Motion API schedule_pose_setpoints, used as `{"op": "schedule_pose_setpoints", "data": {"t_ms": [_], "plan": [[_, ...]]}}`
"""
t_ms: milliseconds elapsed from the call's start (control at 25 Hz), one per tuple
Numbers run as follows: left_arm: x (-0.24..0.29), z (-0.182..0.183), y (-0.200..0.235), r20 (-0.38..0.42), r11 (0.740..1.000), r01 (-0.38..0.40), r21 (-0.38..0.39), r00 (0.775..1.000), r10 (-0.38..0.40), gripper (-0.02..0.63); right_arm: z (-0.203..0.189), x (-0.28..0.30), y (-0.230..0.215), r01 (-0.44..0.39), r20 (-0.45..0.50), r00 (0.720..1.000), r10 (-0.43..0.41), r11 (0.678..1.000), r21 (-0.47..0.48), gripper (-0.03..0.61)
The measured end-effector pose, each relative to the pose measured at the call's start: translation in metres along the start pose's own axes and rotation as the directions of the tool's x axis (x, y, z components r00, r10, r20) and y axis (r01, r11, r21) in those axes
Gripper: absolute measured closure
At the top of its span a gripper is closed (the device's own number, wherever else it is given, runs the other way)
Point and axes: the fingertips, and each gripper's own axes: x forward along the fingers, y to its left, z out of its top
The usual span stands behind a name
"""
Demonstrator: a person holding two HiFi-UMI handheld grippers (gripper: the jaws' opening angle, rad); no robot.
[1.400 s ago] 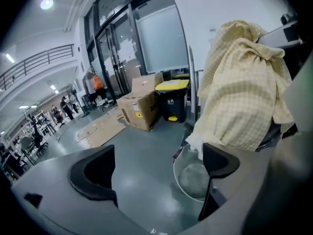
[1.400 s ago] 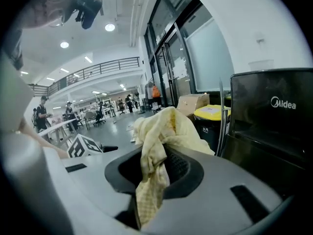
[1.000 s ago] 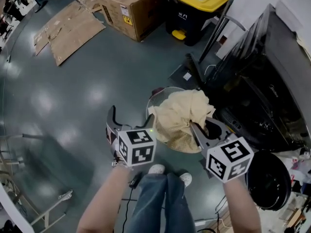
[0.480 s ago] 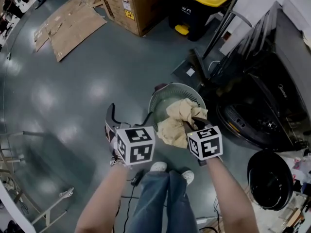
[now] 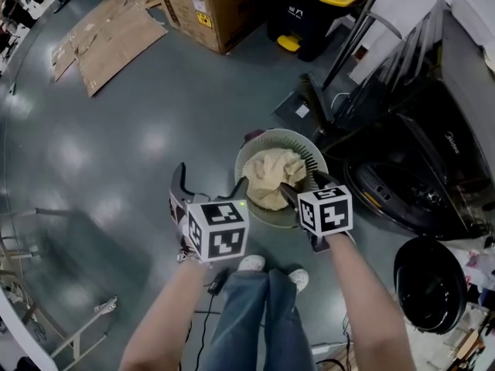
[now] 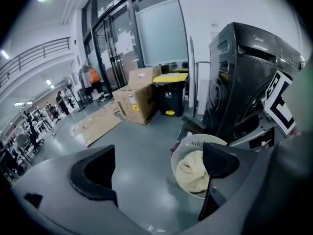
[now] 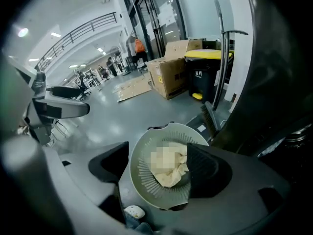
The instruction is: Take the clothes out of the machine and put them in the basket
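A cream cloth (image 5: 272,178) lies bunched in the round pale basket (image 5: 246,157) on the floor, beside the black front-loading washing machine (image 5: 421,145). My right gripper (image 5: 300,192) hangs just over the basket's near rim. Its jaws are opening, and the cloth (image 7: 172,176) lies loose below them, not pressed by the pads. My left gripper (image 5: 209,185) is held to the left of the basket (image 6: 188,143), open, with nothing between its fingers. The cloth (image 6: 190,173) shows past its right jaw.
A cardboard box (image 5: 209,6) and flattened cardboard (image 5: 108,41) lie at the far left. A black bin with a yellow lid (image 5: 313,6) stands behind the basket, a dustpan (image 5: 308,103) beside it. The machine's round door (image 5: 428,284) hangs open. The person's shoes (image 5: 251,267) are near the basket.
My right gripper came down with the cream cloth into the basket and its jaws parted, letting the cloth go. The left gripper stayed where it was.
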Motion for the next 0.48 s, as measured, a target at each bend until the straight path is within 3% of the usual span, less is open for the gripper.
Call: {"op": "schedule_pose_setpoints", "data": {"t_ms": [480], "plan": [[0.015, -0.009, -0.022, -0.029, 0.999, 0.036, 0.033, 0.999, -0.035, 0.049, -0.032, 0.000, -0.016, -0.003, -0.012, 1.000, 0.003, 0.999, 0.046, 0.227]]}}
